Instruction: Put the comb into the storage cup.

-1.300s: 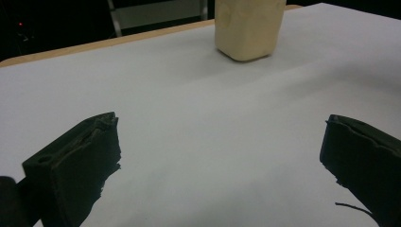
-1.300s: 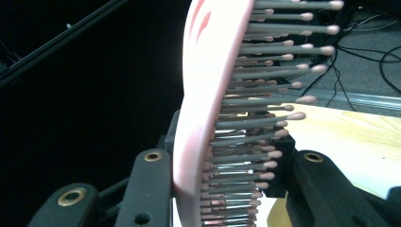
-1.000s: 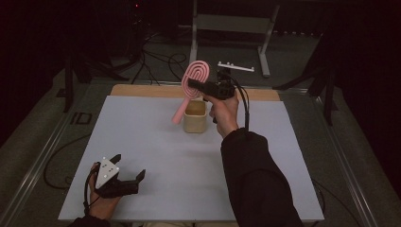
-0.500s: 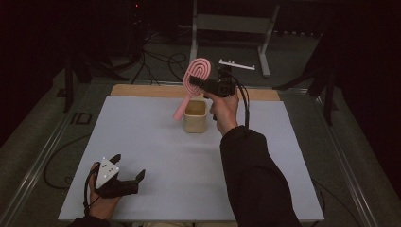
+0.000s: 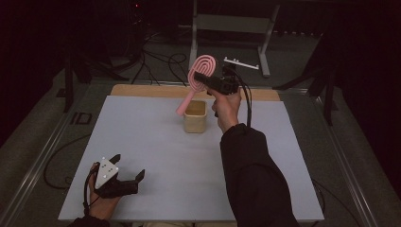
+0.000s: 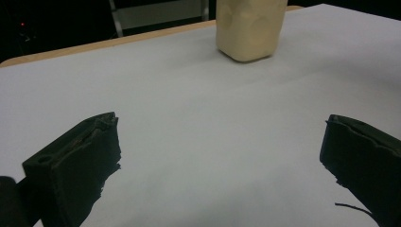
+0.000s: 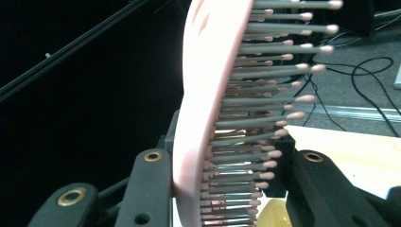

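Observation:
A pink hairbrush hangs tilted over the far middle of the table, with its handle slanting down to the left of a beige cup. My right gripper is shut on the brush's head. In the right gripper view the pink back and grey bristles of the hairbrush sit between the two jaws of that gripper. My left gripper rests on the table's near left, open with nothing between its jaws. The left gripper view shows the gripper wide apart, with the cup far ahead.
The white tabletop has a wooden strip along its far edge. Behind it stand a metal frame and floor cables. A small white part lies on the floor beyond the table.
The right gripper and the hairbrush have risen slightly and edged right, lifting the handle tip higher beside the cup. The left gripper has not moved.

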`<act>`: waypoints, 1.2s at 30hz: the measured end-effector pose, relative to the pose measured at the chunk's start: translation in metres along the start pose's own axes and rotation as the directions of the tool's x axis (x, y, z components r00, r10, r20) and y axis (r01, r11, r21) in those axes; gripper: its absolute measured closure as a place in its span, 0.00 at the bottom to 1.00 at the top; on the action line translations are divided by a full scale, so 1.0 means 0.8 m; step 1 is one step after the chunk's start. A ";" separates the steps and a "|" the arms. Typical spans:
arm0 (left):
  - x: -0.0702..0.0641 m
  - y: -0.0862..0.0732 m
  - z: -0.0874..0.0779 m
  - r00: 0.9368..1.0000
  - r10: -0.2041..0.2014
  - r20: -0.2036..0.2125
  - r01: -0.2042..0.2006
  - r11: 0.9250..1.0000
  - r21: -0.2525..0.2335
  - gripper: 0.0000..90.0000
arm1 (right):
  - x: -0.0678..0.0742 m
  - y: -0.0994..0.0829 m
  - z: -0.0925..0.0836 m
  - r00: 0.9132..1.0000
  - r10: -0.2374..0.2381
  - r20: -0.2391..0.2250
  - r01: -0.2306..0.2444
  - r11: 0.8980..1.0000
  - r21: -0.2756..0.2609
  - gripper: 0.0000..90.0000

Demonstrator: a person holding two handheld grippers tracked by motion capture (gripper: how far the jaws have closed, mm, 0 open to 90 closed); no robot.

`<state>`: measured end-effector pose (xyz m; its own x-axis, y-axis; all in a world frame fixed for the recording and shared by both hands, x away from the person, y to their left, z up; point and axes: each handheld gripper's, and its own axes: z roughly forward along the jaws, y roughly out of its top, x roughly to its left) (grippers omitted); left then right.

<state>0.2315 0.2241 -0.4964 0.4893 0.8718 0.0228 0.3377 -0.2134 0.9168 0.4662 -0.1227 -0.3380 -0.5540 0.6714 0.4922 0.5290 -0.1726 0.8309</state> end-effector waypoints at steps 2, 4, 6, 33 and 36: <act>0.000 0.000 0.000 1.000 -0.001 0.000 0.001 1.000 -0.001 0.00 | -0.001 0.001 0.000 1.000 0.002 0.007 -0.002 1.000 -0.003 0.71; 0.000 0.000 0.000 1.000 0.000 0.001 0.000 1.000 0.001 0.00 | -0.003 0.001 -0.001 1.000 0.001 0.011 -0.001 1.000 -0.004 0.71; 0.000 0.000 0.000 1.000 0.000 0.002 0.000 1.000 0.000 0.00 | -0.004 0.001 -0.001 1.000 -0.005 0.019 0.005 1.000 -0.004 0.71; -0.001 0.000 0.000 1.000 0.000 0.001 0.000 1.000 0.002 0.00 | -0.014 -0.001 -0.002 0.996 -0.052 0.065 0.053 0.999 -0.005 0.71; -0.001 0.000 0.000 1.000 0.000 0.001 0.000 1.000 0.001 0.00 | -0.014 -0.001 -0.002 0.996 -0.059 0.069 0.060 0.998 -0.006 0.71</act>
<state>0.2312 0.2236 -0.4966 0.4903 0.8713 0.0221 0.3385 -0.2137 0.9164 0.4711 -0.1312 -0.3443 -0.5390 0.7283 0.4231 0.4913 -0.1362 0.8603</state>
